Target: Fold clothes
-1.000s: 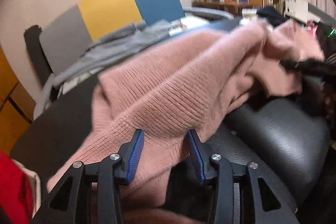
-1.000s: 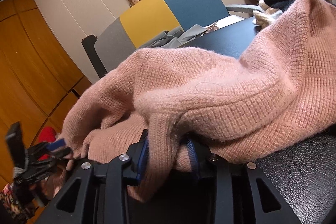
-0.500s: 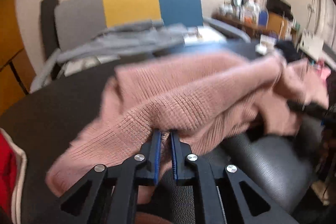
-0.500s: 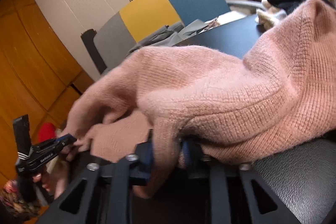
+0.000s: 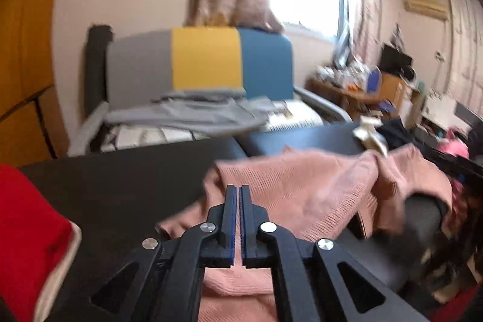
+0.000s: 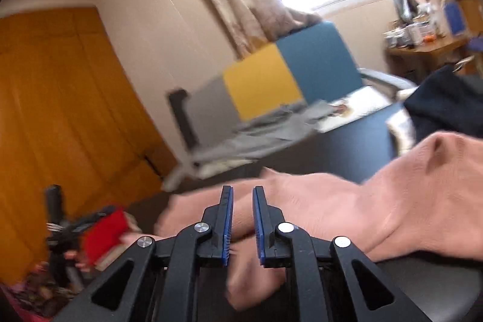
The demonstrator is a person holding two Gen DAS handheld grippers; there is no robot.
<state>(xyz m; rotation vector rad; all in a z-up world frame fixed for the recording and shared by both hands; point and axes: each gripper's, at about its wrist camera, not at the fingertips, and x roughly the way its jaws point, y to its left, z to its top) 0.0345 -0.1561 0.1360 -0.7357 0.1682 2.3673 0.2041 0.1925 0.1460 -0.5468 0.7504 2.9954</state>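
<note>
Knitwear fills the near ground: the pink sweater [image 5: 302, 195] lies crumpled on the dark worktop [image 5: 114, 180]. The left tool [image 5: 237, 192] is pinched tight on its near edge. The right tool [image 6: 242, 195] stands slightly parted above the sweater [image 6: 347, 201], clamping nothing. At nine o'clock sits a red garment [image 5: 27, 225]; toward twelve, a grey-yellow-blue chair [image 5: 205, 59].

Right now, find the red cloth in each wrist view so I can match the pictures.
Left wrist: red cloth fills the lower-left corner, on the dark table.
Right wrist: red cloth sits small at lower left, beside the left tool.
Shared landmark: the grey, yellow and blue chair behind the table.
</note>
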